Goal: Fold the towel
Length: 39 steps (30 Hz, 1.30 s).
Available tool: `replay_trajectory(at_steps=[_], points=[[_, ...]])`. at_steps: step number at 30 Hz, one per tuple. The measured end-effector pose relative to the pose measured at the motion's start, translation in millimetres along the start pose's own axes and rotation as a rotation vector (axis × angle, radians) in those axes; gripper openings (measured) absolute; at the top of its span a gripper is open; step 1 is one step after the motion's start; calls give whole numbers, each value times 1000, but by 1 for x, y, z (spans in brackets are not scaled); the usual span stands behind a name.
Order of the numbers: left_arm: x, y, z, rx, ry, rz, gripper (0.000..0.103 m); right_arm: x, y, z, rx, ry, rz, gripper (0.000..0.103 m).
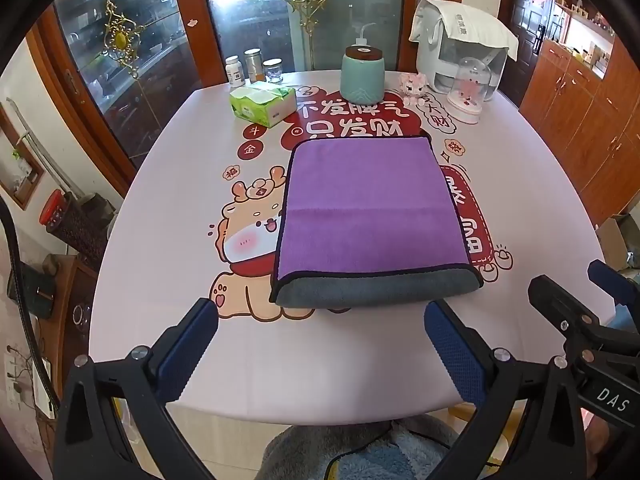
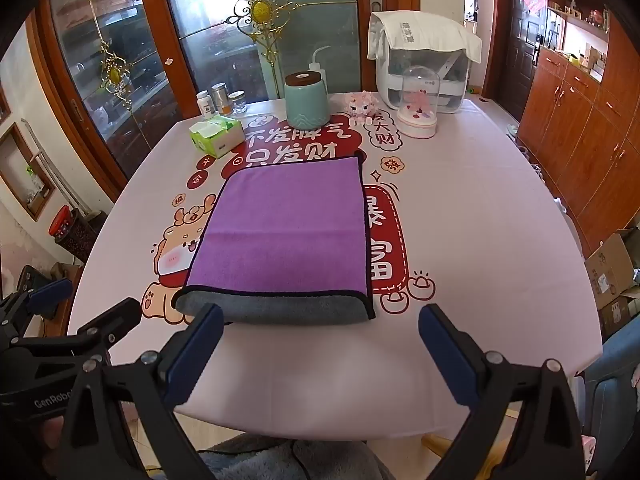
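A purple towel with a black hem and grey underside lies flat, folded over, in the middle of the table; a grey strip shows along its near edge. It also shows in the right wrist view. My left gripper is open and empty, held above the table's near edge just short of the towel. My right gripper is open and empty, also just short of the towel's near edge. The right gripper also shows in the left wrist view, and the left gripper in the right wrist view.
The table has a pink printed cloth. At the back stand a green tissue pack, a teal jar, small bottles, a pink doll, a glass dome and a white appliance. Wooden cabinets are at right.
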<state>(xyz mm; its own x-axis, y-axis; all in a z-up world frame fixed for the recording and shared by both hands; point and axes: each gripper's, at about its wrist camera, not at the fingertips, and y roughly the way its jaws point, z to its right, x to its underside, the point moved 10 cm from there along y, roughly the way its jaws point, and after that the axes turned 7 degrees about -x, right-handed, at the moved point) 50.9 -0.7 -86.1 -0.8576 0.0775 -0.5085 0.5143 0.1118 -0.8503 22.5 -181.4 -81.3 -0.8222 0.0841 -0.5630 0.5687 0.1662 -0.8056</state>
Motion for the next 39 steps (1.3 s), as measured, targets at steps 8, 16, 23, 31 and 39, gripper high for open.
replay_trajectory(at_steps=[8, 16, 23, 31, 39], points=[[0, 0, -1, -6, 2, 1, 102, 0, 0, 0, -3, 1, 1, 99], [0, 0, 0, -6, 4, -1, 102, -1, 0, -1, -2, 0, 1, 99], [2, 0, 0, -4, 5, -4, 102, -1, 0, -2, -1, -1, 0, 99], [3, 0, 8, -1, 4, -8, 103, -1, 1, -2, 0, -2, -1, 99], [3, 0, 8, -1, 3, -9, 102, -1, 1, -3, 1, -2, -2, 99]])
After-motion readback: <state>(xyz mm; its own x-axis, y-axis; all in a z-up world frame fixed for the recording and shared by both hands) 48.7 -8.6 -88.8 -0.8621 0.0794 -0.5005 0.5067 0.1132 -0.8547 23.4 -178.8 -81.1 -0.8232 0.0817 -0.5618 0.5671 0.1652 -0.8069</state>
